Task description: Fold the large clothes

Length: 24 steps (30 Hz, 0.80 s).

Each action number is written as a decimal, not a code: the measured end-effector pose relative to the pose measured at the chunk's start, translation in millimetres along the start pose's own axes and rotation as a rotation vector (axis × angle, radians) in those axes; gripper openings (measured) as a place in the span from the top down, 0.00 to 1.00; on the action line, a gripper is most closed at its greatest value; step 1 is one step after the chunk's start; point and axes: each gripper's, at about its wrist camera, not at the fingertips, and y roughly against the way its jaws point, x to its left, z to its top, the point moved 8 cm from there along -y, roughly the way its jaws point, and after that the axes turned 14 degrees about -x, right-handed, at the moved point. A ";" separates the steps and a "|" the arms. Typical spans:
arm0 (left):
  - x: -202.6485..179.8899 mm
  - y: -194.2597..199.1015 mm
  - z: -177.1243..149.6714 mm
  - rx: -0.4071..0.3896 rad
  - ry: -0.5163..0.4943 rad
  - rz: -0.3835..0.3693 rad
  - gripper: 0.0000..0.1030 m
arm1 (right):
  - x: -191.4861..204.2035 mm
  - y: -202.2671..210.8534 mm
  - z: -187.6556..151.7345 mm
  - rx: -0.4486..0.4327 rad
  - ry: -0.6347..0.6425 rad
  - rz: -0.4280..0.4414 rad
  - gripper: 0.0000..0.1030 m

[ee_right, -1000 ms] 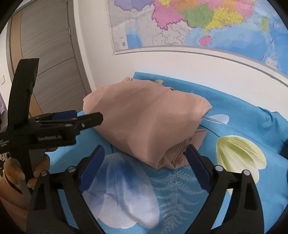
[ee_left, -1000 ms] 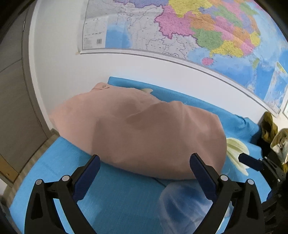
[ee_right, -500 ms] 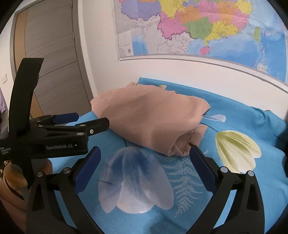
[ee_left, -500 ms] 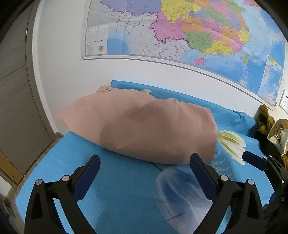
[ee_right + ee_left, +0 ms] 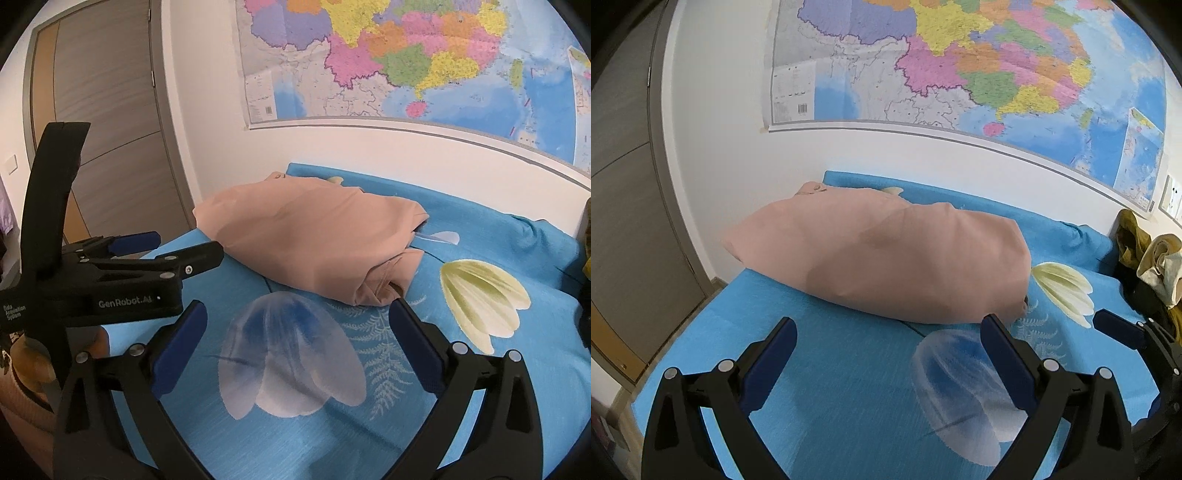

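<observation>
A: Which zones can you pass through?

B: The blue bedsheet point(image 5: 831, 369) in front of your left gripper point(image 5: 888, 332) lies bare up to the folded pink garment point(image 5: 886, 258). Your right gripper point(image 5: 297, 321) likewise has flat printed sheet between its spread fingers.

A: What blocks you?

B: The garment itself forms a raised mound across the far half of the bed. Behind it, the wall with the map point(image 5: 960, 66) closes off the rear. At your far right, a heap of clothes point(image 5: 1152, 258) stands against the bed edge. The left gripper point(image 5: 110, 280) occupies the space to the left of your right gripper.
</observation>
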 end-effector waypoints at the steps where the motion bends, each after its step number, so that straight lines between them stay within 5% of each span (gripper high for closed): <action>1: 0.1 0.8 0.1 -0.002 0.000 -0.001 0.07 | 0.0 0.6 0.2 -0.001 -0.001 -0.001 0.06; 24: 8.4 8.6 -4.1 -0.006 -0.013 0.026 0.07 | -1.8 4.0 -0.6 -0.003 -0.028 0.000 0.06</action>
